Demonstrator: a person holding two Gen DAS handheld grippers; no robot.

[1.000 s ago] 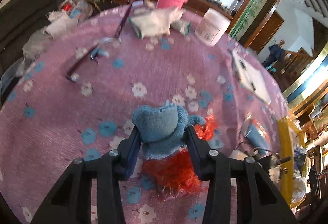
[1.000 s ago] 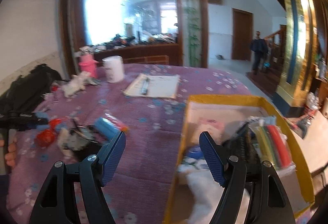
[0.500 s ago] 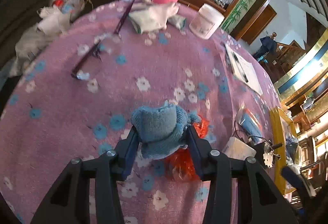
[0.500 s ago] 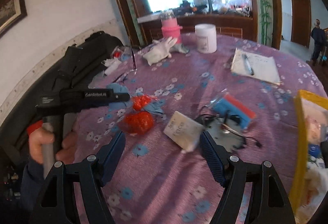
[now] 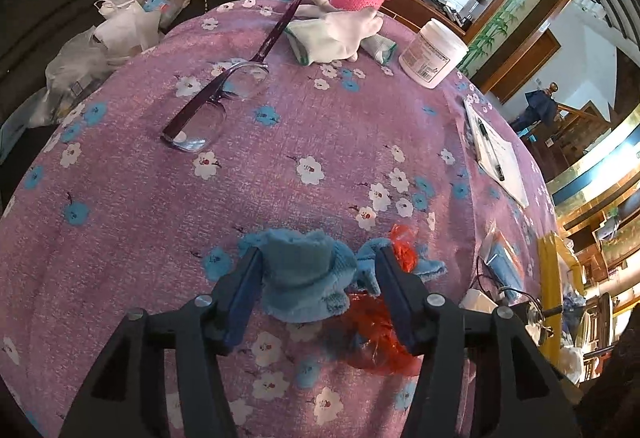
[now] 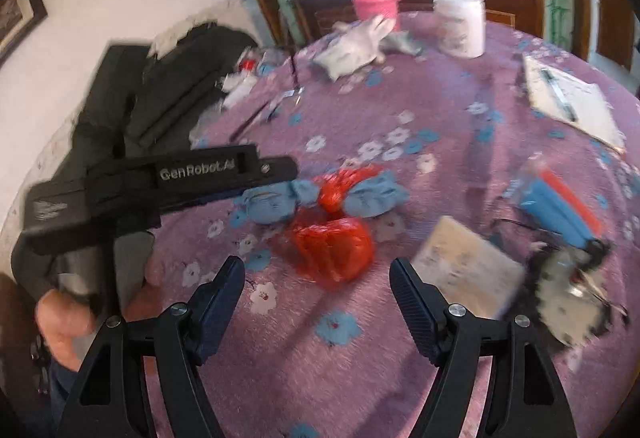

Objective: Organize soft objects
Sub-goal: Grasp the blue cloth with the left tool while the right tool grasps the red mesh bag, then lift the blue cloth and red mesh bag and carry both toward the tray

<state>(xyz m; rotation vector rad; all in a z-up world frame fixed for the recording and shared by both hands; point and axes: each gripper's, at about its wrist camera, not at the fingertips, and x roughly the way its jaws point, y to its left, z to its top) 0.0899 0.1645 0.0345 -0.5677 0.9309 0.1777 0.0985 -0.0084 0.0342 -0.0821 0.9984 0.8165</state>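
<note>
While my left wrist view showed only the blue sock (image 5: 304, 280) between my left gripper's (image 5: 316, 284) opening jaws, the right view caught my hand (image 6: 66, 312) gripping that tool. My right gripper (image 6: 318, 288) hung tilted down, jaws apart and empty, over the red bag (image 6: 332, 244) on the purple tablecloth (image 6: 460, 141); glasses (image 5: 208, 109) lay beyond

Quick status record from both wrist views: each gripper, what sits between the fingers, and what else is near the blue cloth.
left gripper: jaws opening, blue cloth between them, right pad clear of it
right gripper: open, empty, above the tablecloth
beside the cloth: red plastic bag
far side of table: white gloves, white jar, glasses
right edge: yellow box
</note>
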